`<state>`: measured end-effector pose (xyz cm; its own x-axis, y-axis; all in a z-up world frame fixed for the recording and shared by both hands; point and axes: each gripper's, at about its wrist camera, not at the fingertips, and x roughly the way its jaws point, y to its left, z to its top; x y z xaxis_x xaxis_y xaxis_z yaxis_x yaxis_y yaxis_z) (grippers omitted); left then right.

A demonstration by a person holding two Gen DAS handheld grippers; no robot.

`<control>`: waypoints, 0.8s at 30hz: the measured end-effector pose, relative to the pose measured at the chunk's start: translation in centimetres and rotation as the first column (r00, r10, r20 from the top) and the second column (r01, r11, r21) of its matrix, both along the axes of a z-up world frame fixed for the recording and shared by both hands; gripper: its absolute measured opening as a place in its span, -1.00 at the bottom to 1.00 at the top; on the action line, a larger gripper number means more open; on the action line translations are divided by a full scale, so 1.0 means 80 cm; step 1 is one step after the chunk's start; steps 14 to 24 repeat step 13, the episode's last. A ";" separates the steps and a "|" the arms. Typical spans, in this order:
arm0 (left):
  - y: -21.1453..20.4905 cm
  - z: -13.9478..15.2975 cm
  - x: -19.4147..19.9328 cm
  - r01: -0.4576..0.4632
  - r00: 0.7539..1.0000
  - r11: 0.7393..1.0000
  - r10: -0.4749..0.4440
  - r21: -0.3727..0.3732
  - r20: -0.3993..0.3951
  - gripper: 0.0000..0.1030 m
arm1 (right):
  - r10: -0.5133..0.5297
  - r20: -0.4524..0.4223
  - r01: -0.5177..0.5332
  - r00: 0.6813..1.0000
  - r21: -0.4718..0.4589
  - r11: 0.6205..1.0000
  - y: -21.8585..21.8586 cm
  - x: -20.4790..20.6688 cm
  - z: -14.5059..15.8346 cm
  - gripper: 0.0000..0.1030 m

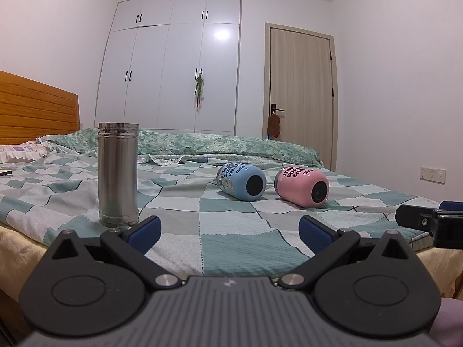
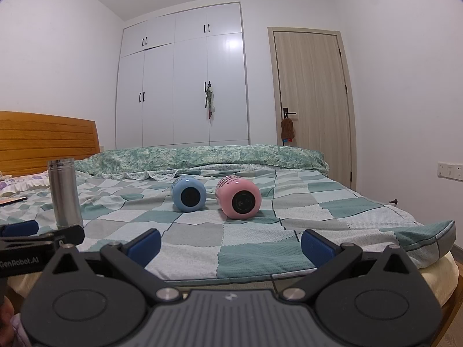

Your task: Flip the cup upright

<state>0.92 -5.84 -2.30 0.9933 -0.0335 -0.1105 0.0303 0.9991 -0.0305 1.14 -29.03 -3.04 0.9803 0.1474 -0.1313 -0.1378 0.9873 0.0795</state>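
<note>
Bed (image 1: 231, 231): a checked green and white cover is spread over it, and all three vessels are carried on it; a floral quilt (image 1: 220, 144) is bunched along the far side, at 12 o'clock from both grippers.

Steel flask (image 1: 117, 173): it is seen standing upright at about 10 o'clock from the left gripper, just beyond the left fingertip; in the right wrist view it is placed further off, at about 10 o'clock as well. This one can be judged finished, or never in need of turning.

Blue cup (image 1: 241, 182): it is laid on its side, one round end turned toward the cameras, at about 12 o'clock from the left gripper. It is not yet set upright.

Pink cup (image 2: 238, 197): it is laid on its side just beside the blue cup, to its right, at about 12 o'clock from the right gripper. Whether the two touch cannot be told. It is not yet set upright.

Left gripper (image 1: 230, 230): it is held released, jaws spread wide, nothing between them, low at the near edge of the bed.

Right gripper (image 2: 231, 243): likewise released and empty, well short of both cups.

Progress: nothing is gripped; two cups are judged left to be raised, the flask being the only vessel on end.
</note>
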 end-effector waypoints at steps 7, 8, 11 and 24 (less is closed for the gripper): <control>0.000 0.000 -0.001 -0.002 1.000 1.000 0.002 -0.002 0.000 1.00 | 0.000 0.000 0.000 1.000 -0.001 1.000 0.000 0.000 0.000 1.00; 0.000 0.000 -0.001 -0.001 1.000 1.000 0.001 -0.002 0.002 1.00 | 0.000 0.000 0.000 1.000 -0.001 1.000 0.000 0.000 0.000 1.00; -0.001 0.001 -0.003 -0.002 1.000 1.000 0.002 0.002 0.014 1.00 | 0.002 -0.001 -0.002 1.000 -0.003 1.000 -0.001 0.000 0.000 1.00; -0.002 0.001 -0.004 0.000 1.000 1.000 0.000 0.006 0.019 1.00 | 0.003 -0.001 -0.003 1.000 -0.004 1.000 -0.001 0.000 0.000 1.00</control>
